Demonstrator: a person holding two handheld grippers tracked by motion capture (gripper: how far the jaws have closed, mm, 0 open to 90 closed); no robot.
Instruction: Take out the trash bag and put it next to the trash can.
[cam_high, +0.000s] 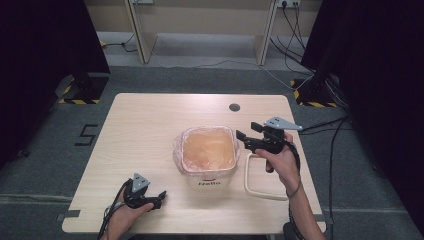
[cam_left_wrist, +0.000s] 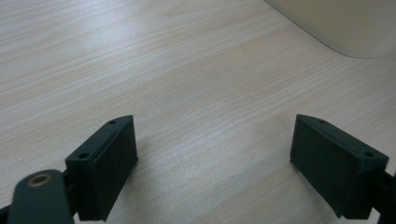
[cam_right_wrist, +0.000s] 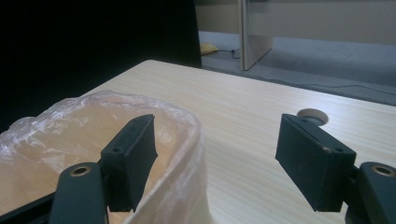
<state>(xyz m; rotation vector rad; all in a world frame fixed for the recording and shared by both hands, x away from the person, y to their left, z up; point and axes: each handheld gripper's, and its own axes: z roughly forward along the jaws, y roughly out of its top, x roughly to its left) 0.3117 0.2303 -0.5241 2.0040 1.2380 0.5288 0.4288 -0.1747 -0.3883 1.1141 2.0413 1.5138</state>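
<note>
One cream bin (cam_high: 209, 157) with a clear liner (cam_high: 178, 150), mid-table (cam_high: 145, 125).

Squarish, rounded corners, red "Hello" lettering on the near wall; crinkled plastic folded over the rim, amber-looking inside. Loose cream ring frame (cam_high: 260, 192) lying just right of it. Right gripper (cam_high: 245, 138) at the bin's right rim, jaws wide, gripping nothing. Left gripper (cam_high: 159, 196) low near the front edge, jaws spread, empty.
</note>
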